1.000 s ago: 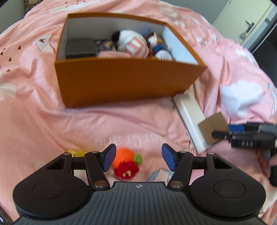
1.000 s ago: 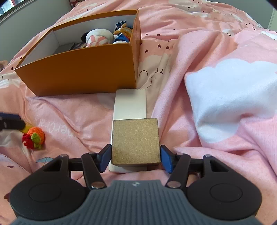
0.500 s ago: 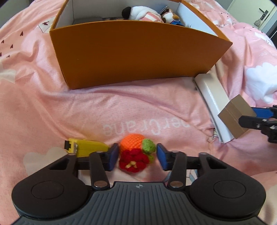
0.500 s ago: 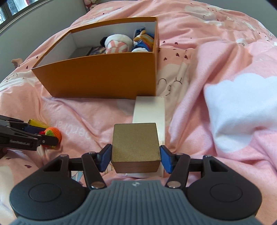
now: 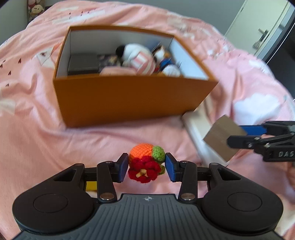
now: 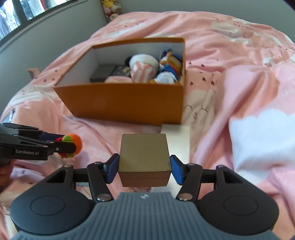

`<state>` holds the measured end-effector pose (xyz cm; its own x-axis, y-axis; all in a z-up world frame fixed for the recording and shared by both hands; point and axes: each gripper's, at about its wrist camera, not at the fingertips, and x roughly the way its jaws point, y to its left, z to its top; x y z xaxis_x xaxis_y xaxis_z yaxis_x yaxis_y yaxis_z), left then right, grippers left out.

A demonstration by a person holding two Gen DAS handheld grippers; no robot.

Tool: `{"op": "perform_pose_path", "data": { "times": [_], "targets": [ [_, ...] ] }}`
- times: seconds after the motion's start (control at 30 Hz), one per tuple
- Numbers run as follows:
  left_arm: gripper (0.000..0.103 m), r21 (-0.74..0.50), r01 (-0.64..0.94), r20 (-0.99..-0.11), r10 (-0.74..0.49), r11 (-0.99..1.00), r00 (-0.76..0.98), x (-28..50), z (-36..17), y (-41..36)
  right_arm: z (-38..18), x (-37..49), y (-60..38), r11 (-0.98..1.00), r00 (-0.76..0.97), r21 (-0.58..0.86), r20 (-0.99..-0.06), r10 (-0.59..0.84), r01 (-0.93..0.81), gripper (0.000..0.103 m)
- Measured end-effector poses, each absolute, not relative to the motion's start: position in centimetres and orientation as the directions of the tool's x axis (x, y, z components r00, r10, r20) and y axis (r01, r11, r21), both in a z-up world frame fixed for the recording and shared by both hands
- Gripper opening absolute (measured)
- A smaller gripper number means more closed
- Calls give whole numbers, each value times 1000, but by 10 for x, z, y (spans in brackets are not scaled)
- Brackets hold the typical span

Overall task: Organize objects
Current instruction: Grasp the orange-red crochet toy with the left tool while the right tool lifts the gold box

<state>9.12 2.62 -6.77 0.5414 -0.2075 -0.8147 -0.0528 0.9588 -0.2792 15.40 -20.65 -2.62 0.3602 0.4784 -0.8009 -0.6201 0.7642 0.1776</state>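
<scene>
Lifted off the bedding: crocheted orange-and-red toy (image 5: 145,164), green leaf.

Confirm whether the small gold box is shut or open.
Shut. In the right wrist view the gold box shows its lid flush on the base, only a thin seam across the front.

Your two views are bright with soft, even daylight; in the right wrist view a window (image 6: 27,13) shows at the top left corner. Shadows stay faint. Motion blur smears the orange box (image 5: 129,99) and the pink bedding (image 5: 36,140) in the left wrist view, while the crocheted toy (image 5: 145,164) stays sharp. Fisheye distortion bends the bed's edges, and the picture corners go dark.
</scene>
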Motion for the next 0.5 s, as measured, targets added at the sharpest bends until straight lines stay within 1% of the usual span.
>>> {"op": "perform_pose_path", "data": {
  "times": [0.3, 0.5],
  "targets": [
    [48, -320, 3, -735, -250, 947, 630, 112, -23, 26, 21, 166, -199, 716, 376, 211, -733, 567, -666, 61],
    [48, -335, 28, -698, -268, 942, 664, 133, -5, 27, 49, 184, -194, 697, 399, 226, -683, 612, -681, 61]
  ]
}}
